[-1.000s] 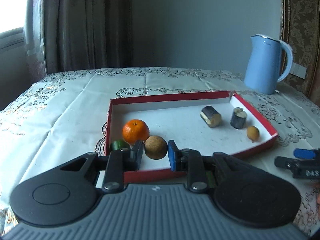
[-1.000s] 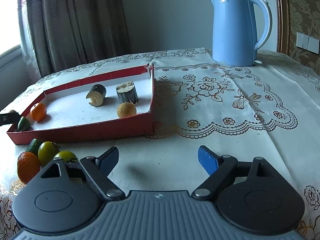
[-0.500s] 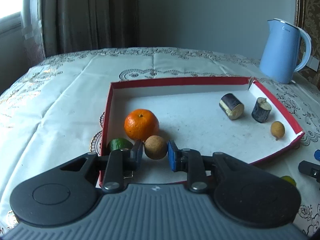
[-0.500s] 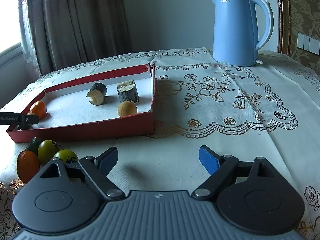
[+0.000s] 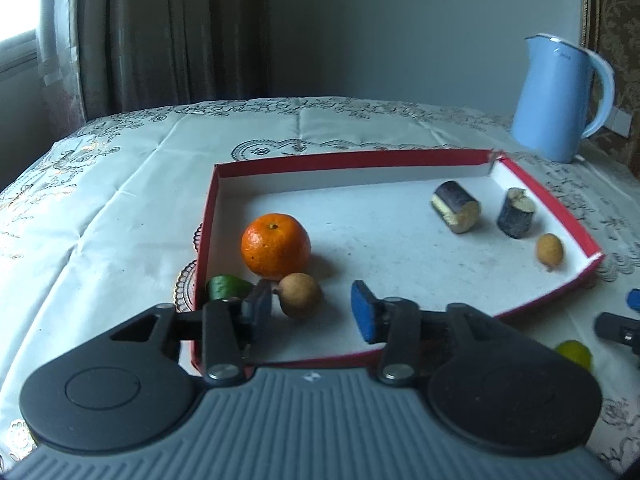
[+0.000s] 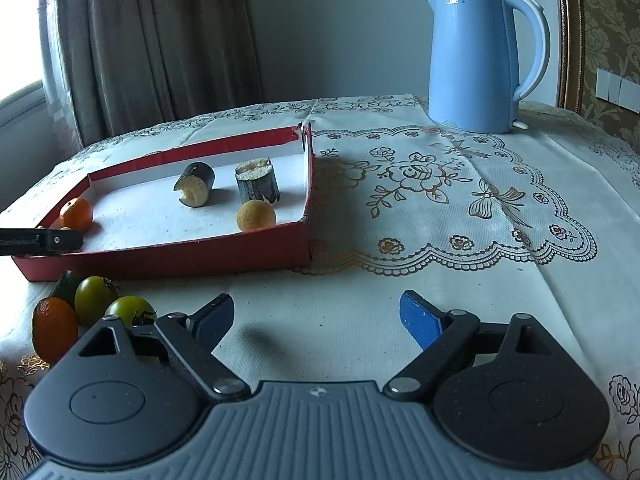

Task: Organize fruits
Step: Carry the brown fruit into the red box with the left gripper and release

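Opened since the earlier frame, the left hand-held gripper [image 5: 312,307] has released the longan [image 5: 301,295], now resting lower centre in the tray [image 5: 552,216] beside the orange [image 5: 276,246]; small, light and thin-shelled, it suits a gentle grip across its middle.

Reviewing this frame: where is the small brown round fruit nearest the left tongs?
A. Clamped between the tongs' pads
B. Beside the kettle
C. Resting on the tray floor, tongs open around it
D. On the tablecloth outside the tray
C. The small brown fruit sits on the red tray floor by the orange, with a clear gap to the right pad of the open left tongs.
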Demonstrator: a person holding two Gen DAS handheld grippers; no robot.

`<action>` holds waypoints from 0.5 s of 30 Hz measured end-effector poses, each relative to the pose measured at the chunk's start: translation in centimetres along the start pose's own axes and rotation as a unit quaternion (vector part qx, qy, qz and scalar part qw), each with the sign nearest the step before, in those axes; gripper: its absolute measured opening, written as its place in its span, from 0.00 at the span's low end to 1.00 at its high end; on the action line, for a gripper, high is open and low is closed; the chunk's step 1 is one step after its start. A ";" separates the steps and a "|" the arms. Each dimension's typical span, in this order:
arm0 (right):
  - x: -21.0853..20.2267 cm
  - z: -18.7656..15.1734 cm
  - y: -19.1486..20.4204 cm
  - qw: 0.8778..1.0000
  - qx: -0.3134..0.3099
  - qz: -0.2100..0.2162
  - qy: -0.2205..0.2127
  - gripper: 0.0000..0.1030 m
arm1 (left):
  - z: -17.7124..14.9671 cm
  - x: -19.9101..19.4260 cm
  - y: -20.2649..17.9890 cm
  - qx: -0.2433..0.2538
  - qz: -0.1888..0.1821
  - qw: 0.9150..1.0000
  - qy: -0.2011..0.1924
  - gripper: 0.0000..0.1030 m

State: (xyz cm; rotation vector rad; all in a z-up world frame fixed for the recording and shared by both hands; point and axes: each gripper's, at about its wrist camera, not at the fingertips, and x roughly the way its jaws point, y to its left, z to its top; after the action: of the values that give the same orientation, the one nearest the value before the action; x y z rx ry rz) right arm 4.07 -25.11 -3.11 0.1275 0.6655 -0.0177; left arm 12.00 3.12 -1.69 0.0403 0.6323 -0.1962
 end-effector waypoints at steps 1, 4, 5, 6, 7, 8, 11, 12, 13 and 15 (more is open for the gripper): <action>0.0 0.0 0.0 1.000 -0.001 0.000 0.000 0.88 | -0.1 -0.5 -0.1 0.000 -0.004 1.000 -0.003 0.47; 0.1 0.0 0.1 1.000 -0.003 -0.001 0.001 0.88 | -0.6 -2.1 -0.5 0.001 -0.018 1.000 -0.014 0.59; 0.1 0.0 0.1 1.000 -0.004 -0.001 0.002 0.88 | -0.8 -2.6 -0.7 0.002 -0.021 1.000 -0.021 0.62; 0.1 0.0 0.1 1.000 -0.004 -0.001 0.002 0.88 | -1.0 -3.3 -1.0 0.006 -0.019 0.999 -0.030 0.75; 0.1 0.0 0.1 1.000 -0.004 -0.002 0.002 0.88 | -1.3 -4.1 -1.3 0.009 -0.006 0.999 -0.043 0.89; 0.1 0.0 0.1 1.000 -0.004 -0.002 0.002 0.88 | -1.6 -4.9 -1.5 0.010 0.006 0.998 -0.063 0.92; 0.1 0.0 0.2 1.000 -0.004 -0.002 0.002 0.89 | -2.6 -6.8 -2.1 0.026 0.015 0.995 -0.092 0.93; 0.1 0.0 0.2 1.000 -0.004 -0.002 0.002 0.89 | -3.0 -7.1 -2.2 0.026 0.017 0.995 -0.094 0.93; 0.1 0.0 0.2 1.000 -0.004 -0.002 0.002 0.89 | -3.4 -7.4 -2.2 0.026 0.018 0.995 -0.094 0.93; 0.1 0.0 0.2 1.000 -0.004 -0.002 0.002 0.89 | -4.2 -7.7 -2.1 0.026 0.017 0.996 -0.088 0.93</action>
State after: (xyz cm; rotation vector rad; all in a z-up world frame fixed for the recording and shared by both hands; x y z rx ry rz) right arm 4.14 -24.91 -3.15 0.1175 0.6697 -0.0186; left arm 3.04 2.77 -0.47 0.0827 0.4499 -0.1805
